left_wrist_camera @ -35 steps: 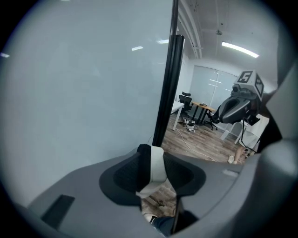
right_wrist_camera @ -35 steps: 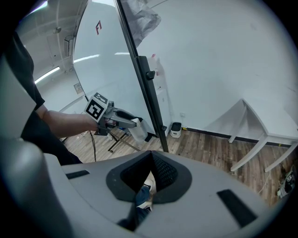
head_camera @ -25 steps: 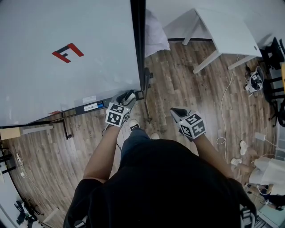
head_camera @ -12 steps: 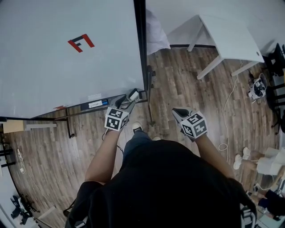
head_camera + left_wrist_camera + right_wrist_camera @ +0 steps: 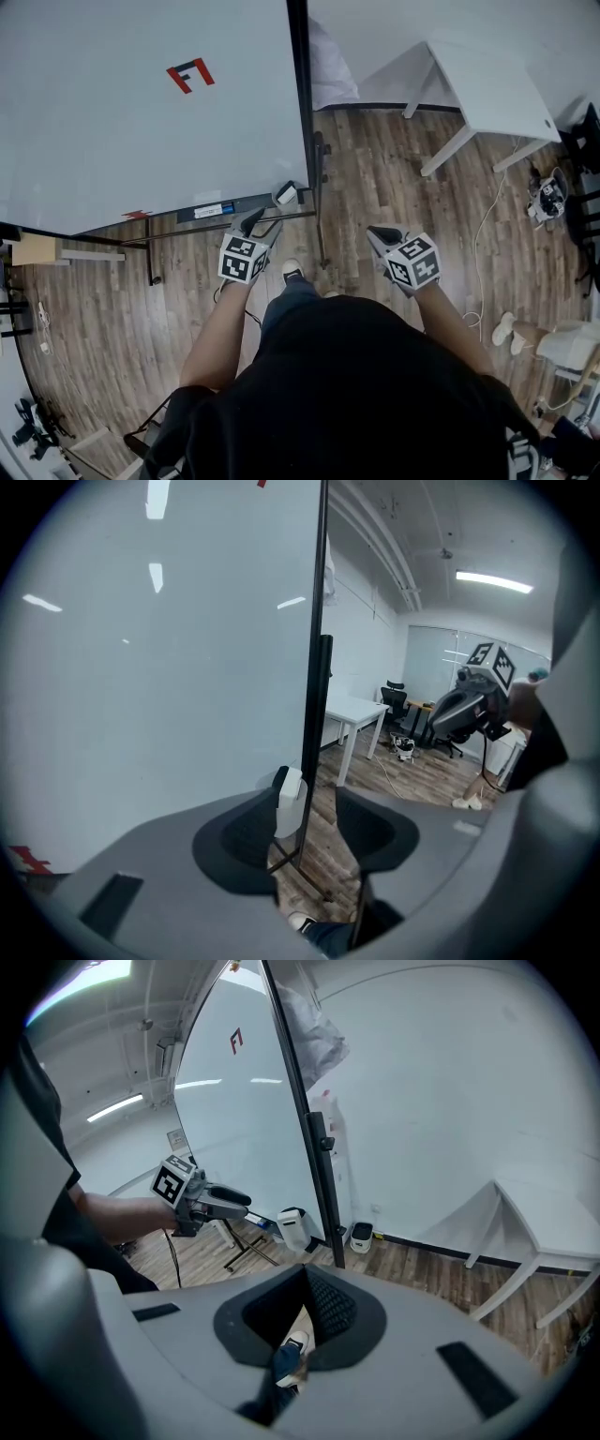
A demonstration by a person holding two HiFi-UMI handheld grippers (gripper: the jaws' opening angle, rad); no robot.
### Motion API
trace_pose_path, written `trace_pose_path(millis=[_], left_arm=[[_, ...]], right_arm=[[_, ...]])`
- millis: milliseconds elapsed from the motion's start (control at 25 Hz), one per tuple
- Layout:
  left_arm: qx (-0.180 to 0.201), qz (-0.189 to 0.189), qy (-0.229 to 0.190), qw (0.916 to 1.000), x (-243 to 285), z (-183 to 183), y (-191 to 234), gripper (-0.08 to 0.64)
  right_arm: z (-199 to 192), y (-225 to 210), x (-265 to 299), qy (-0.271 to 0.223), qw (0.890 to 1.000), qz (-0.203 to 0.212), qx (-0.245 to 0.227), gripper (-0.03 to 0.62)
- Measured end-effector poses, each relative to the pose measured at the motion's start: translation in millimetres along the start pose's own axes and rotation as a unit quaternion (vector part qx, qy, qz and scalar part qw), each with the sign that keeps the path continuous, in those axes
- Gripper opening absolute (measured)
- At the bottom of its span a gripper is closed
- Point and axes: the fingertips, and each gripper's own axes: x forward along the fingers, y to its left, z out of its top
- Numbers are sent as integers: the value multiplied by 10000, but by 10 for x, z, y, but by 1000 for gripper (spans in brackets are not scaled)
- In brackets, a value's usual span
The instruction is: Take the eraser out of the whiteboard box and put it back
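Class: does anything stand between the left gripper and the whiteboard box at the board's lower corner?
Nothing visible does. The left gripper, jaws apart, points at the whiteboard box by the whiteboard's lower corner; only open air lies between them.

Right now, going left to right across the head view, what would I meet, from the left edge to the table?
tan box → red mark on the whiteboard → left gripper → shoe → right gripper → white table
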Motion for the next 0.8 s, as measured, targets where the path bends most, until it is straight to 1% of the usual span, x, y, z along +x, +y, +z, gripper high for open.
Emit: trace_pose_path(millis=[200, 360, 800], left_arm=[[-10, 28, 3, 10000, -138, -95, -142, 199], [-63, 84, 0, 9999, -278, -200, -208, 164], [-128, 181, 44, 9997, -599, -480, -269, 114]], right_arm=[[-56, 85, -63, -17, 10000, 66, -33, -5], [-91, 144, -115, -31, 9999, 102, -87, -5], [-174, 379, -172, -24, 9997, 177, -193, -5]])
